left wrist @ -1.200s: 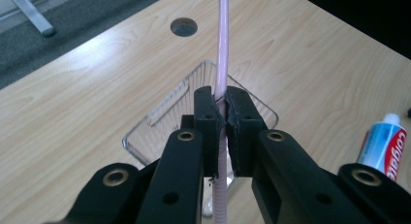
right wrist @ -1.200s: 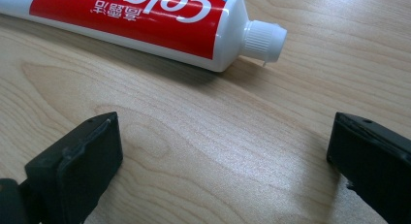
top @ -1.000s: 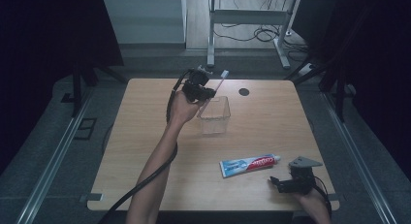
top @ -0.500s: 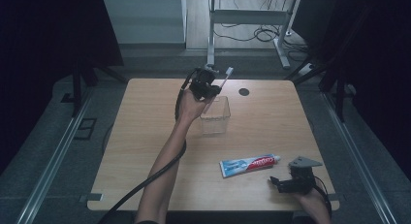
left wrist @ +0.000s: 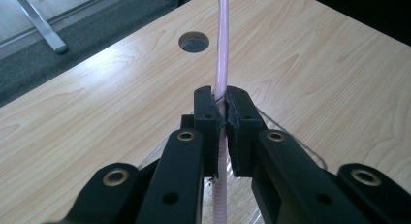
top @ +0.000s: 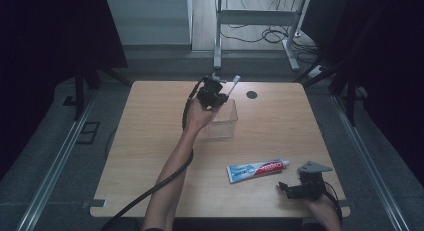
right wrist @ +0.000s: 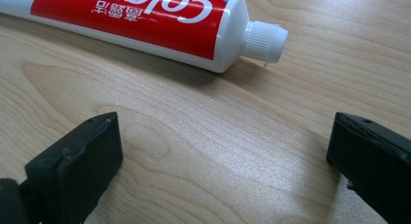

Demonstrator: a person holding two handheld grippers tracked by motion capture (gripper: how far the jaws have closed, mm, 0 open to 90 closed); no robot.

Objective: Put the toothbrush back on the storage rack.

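The left gripper [top: 216,92], jaws clamped on a pink toothbrush [left wrist: 220,64], has moved further toward the table's [top: 150,141] far edge, above the far rim of the clear box [top: 223,122]. The right gripper [top: 295,189] stays at the near right corner, jaws wide apart and empty, just beside the toothpaste tube [top: 257,169], which has not shifted.

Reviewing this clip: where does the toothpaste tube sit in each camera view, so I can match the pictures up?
High view: the toothpaste tube lies flat on the table's near right part, cap pointing right, just left of the right gripper.
Left gripper view: no toothpaste tube in this picture.
Right gripper view: the tube lies across the top, white cap at right, beyond the open jaws.
Shared landmark: the light wooden tabletop.
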